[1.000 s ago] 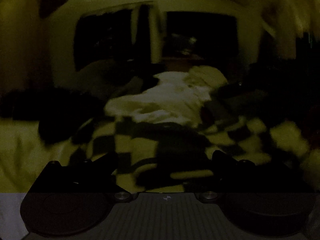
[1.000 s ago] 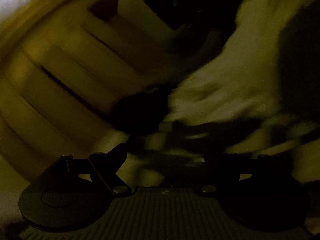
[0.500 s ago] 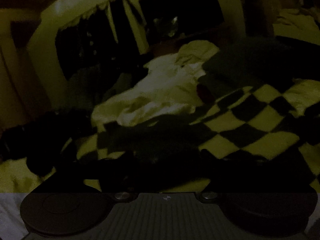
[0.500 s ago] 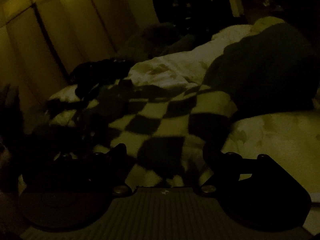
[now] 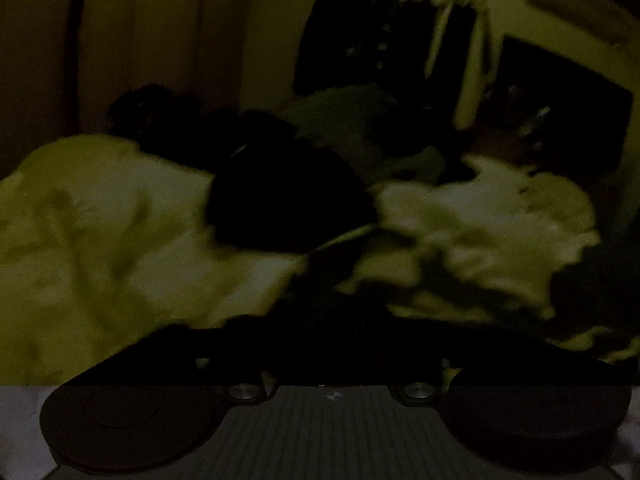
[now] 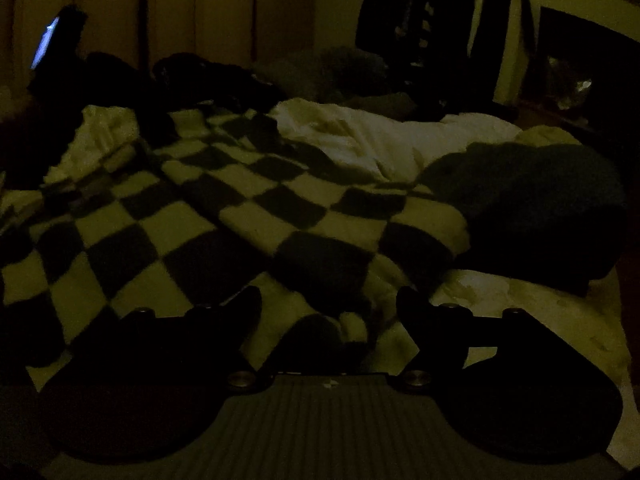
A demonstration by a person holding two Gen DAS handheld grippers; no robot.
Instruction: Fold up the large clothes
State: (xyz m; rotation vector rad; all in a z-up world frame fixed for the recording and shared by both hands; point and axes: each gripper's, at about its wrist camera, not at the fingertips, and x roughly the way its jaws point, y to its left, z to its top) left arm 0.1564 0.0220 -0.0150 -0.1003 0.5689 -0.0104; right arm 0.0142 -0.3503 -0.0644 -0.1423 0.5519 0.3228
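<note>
Right gripper (image 6: 328,312) jaws spread wide, nothing between them, low over the near edge of the checkered blanket (image 6: 224,216), which lies spread on the bed, dark garment (image 6: 532,208) at its right. Left gripper (image 5: 332,360) jaws lost in dark, cannot tell. Left view blurred, swung off the checks onto pale bedding (image 5: 100,248) since 0.5 s ago; right view hardly changed.
</note>
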